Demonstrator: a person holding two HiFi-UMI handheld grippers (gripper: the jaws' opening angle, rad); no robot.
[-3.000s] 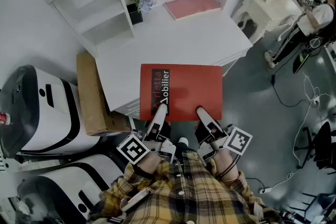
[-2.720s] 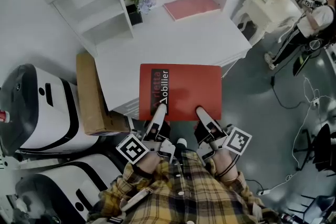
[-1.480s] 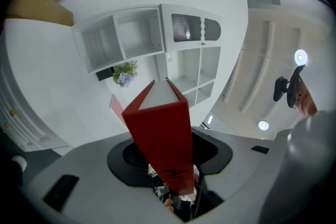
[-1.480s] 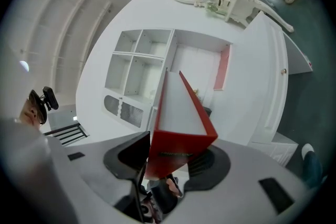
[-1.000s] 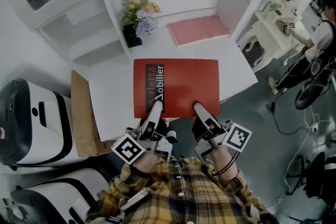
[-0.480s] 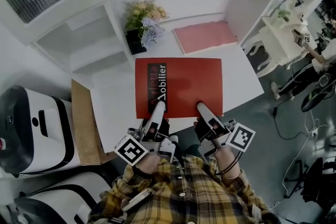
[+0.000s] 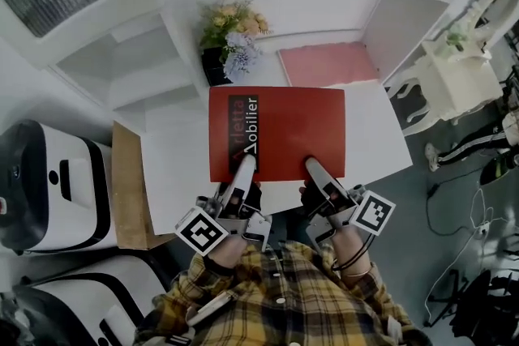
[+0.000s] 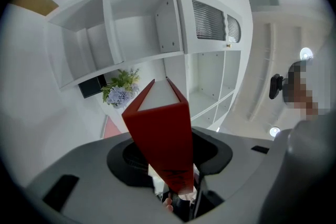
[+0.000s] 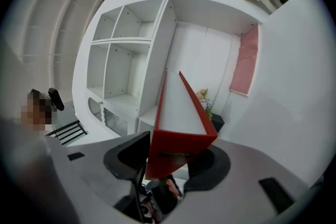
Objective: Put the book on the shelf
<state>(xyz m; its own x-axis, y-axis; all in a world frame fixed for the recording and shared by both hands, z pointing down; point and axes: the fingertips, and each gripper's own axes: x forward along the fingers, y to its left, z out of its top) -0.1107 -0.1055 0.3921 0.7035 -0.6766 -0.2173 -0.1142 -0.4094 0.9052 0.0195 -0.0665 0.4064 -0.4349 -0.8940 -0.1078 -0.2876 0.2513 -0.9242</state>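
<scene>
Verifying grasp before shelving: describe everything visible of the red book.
The red book is a thin, closed hardcover, black strip with white lettering near its left edge, white pages between the covers. It is held roughly flat over the white desk, left gripper and right gripper clamped on its near edge.

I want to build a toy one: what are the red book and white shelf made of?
The red book seems to have smooth matte card covers around white paper pages, seen at its edge. The white shelf looks like painted wood or board: flat, even white, small peg holes.
</scene>
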